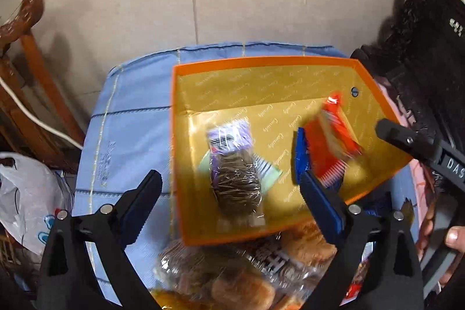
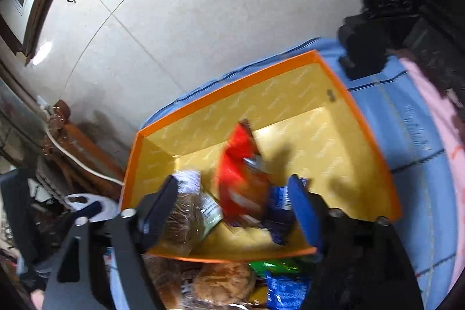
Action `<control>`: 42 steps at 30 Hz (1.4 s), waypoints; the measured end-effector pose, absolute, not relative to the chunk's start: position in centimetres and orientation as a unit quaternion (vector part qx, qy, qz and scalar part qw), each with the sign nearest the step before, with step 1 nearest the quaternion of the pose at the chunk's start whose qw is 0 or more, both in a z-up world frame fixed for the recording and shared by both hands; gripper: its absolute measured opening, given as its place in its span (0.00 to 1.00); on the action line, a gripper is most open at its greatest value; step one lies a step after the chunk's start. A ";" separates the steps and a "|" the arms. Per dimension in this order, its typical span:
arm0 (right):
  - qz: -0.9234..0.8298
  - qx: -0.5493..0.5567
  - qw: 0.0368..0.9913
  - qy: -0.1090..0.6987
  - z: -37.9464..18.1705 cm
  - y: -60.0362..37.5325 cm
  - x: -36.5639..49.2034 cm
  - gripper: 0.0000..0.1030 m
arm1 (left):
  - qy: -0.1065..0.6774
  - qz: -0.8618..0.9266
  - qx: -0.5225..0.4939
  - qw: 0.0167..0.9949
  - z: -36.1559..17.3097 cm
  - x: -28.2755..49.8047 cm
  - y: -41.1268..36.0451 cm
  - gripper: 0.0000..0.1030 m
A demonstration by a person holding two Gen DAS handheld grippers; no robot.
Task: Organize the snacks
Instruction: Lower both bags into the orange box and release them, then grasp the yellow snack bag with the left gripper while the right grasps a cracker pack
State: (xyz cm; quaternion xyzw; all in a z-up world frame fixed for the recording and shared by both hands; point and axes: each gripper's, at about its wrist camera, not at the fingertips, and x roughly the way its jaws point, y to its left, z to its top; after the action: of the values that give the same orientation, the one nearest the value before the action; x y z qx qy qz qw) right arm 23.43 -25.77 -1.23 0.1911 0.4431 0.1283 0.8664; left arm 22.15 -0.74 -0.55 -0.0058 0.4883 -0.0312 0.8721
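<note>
An orange box with a gold inside [image 1: 290, 61] [image 2: 232, 89] sits on a blue cloth. In it lie a clear-wrapped brown cake with a purple label [image 1: 235, 179] [image 2: 183, 220] and a red snack packet [image 1: 334, 141] [image 2: 241, 179], which looks blurred as if in motion. A dark blue packet [image 2: 279, 211] lies beside the red one. My left gripper [image 1: 229, 193] is open over the box above the cake. My right gripper [image 2: 235, 199] is open over the box, with the red packet between its fingers and apart from them. Its finger [image 1: 407, 140] shows at the right of the left wrist view.
A pile of wrapped buns and snack packets [image 1: 247, 275] [image 2: 229, 283] lies on the blue cloth [image 1: 130, 121] in front of the box. A wooden chair [image 1: 29, 48] and white plastic bag [image 1: 26, 193] stand left. Dark furniture [image 1: 421, 19] is at the right.
</note>
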 end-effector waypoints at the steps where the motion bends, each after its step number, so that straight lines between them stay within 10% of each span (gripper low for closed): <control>1: 0.131 0.190 0.866 0.445 -1.2 -26.0 22.6 0.85 | 0.489 -0.027 -0.014 0.872 -0.5 21.7 0.2 0.92; 23: 0.152 0.184 0.797 0.555 -7.0 -27.4 3.6 0.96 | 0.603 -0.019 -0.061 0.795 -10.6 6.4 6.9 0.93; 39: 0.163 0.173 0.782 0.576 -7.7 -26.2 1.4 0.96 | 0.663 0.122 -0.262 0.690 -14.5 10.7 10.8 0.92; 42: 0.154 0.161 0.790 0.571 -7.4 -26.8 1.5 0.96 | 0.660 0.112 -0.269 0.692 -15.3 10.4 10.7 0.68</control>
State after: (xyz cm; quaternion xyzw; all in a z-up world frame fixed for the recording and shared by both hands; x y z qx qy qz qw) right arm 1.48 -26.76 -7.35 0.1610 0.5709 0.1544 0.7901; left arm 10.40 10.74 -15.34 -0.2691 0.6602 0.1118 0.6923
